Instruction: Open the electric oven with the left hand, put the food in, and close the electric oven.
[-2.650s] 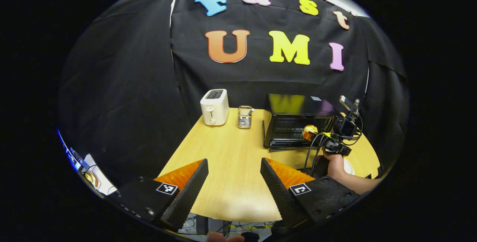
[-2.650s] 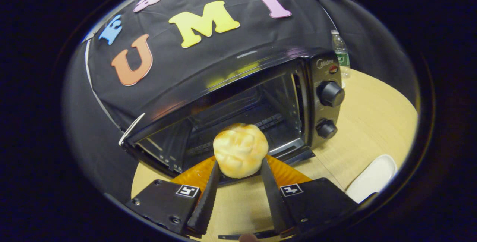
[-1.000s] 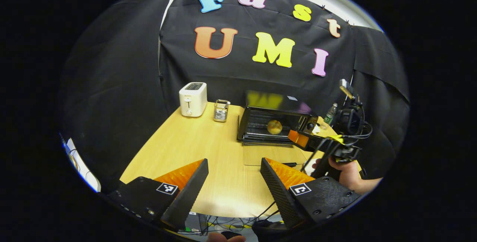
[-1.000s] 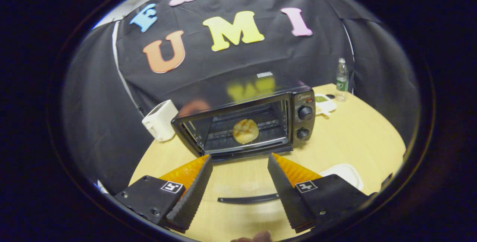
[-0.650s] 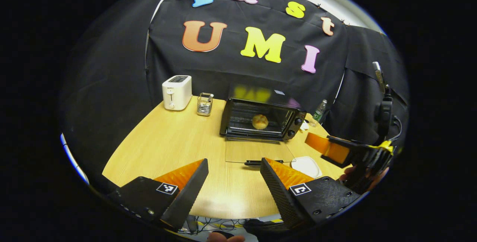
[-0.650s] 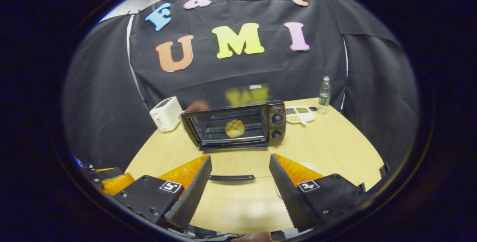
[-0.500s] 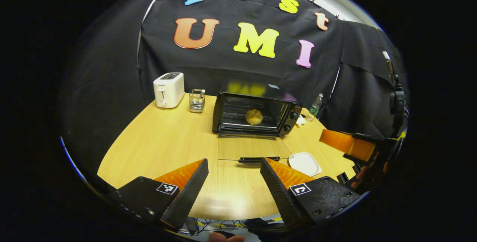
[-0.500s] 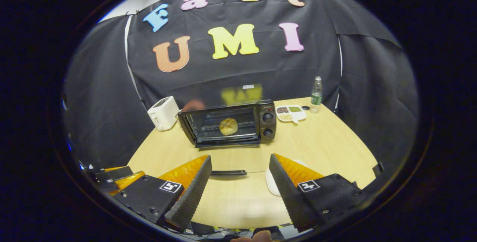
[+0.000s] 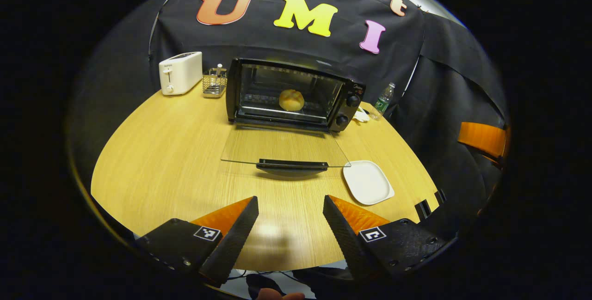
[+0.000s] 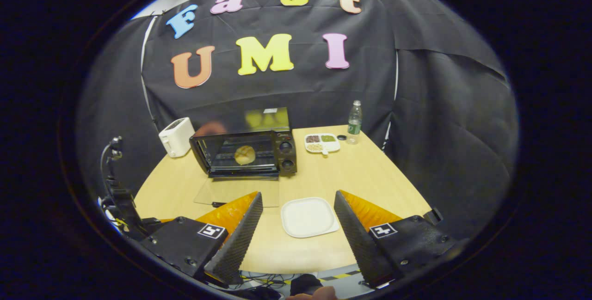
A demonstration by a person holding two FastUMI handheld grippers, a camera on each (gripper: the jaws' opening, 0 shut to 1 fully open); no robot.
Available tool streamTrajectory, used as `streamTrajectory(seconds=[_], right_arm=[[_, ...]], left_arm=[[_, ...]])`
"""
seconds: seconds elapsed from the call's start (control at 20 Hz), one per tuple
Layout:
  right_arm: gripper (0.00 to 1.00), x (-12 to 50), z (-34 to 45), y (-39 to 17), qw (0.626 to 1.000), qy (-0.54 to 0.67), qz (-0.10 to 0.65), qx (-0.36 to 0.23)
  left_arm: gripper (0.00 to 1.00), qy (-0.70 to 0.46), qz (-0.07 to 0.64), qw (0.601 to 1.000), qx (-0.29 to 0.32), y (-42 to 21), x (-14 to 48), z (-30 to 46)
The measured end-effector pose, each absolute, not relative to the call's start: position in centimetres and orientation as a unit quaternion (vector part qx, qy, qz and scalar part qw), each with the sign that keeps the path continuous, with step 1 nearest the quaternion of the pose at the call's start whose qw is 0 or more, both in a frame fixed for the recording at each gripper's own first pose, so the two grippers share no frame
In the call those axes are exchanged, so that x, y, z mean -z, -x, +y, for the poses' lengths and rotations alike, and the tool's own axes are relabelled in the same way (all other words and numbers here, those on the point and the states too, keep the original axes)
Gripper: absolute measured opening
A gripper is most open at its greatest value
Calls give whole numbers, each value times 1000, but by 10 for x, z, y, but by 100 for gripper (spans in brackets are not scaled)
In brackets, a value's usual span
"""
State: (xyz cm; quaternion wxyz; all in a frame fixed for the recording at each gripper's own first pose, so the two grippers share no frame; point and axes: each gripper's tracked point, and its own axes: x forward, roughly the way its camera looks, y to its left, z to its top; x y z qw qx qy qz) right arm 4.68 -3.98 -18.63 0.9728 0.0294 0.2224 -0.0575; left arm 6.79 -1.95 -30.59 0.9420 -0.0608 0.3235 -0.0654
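Black oven (image 9: 344, 96) stands open, glass door (image 9: 284, 147) folded flat on the surface; golden bun (image 9: 291, 100) sits inside on the rack.

desk (image 9: 166, 152): pale wood grain, smooth, slight sheen
oven (image 9: 291, 94): glossy black casing
oven door (image 9: 282, 145): clear glass, dark matt handle
bread roll (image 9: 291, 100): golden, scored crust
plate (image 10: 309, 217): white, smooth
toaster (image 9: 179, 72): white, smooth
wall: matt black cloth

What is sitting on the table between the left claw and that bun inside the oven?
In the left gripper view, between the left gripper and the bun lies bare table, then the oven's folded-down glass door with its dark handle.
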Motion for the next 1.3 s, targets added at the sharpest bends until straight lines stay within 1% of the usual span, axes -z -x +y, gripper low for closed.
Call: streamTrajectory(seconds=[0.35, 0.65, 0.85, 1.1, 1.2, 1.3], right_arm=[[97, 193, -81, -33, 965, -38, 240, 93], [97, 185, -95, -41, 965, -45, 239, 95], [97, 183, -98, -50, 965, -42, 242, 90], [97, 180, -93, -55, 966, -45, 242, 85], [97, 180, -87, -54, 965, -47, 244, 81], [97, 171, -80, -54, 967, -54, 235, 77]], left_arm=[[93, 48, 358, 931, 49, -114, 359, -40], [93, 22, 380, 924, 47, -141, 384, -46], [93, 20, 390, 920, 27, -155, 395, -38], [93, 24, 384, 922, 34, -162, 387, -38], [93, 21, 369, 928, 40, -163, 368, -40], [93, 13, 337, 940, 48, -170, 337, -40]])
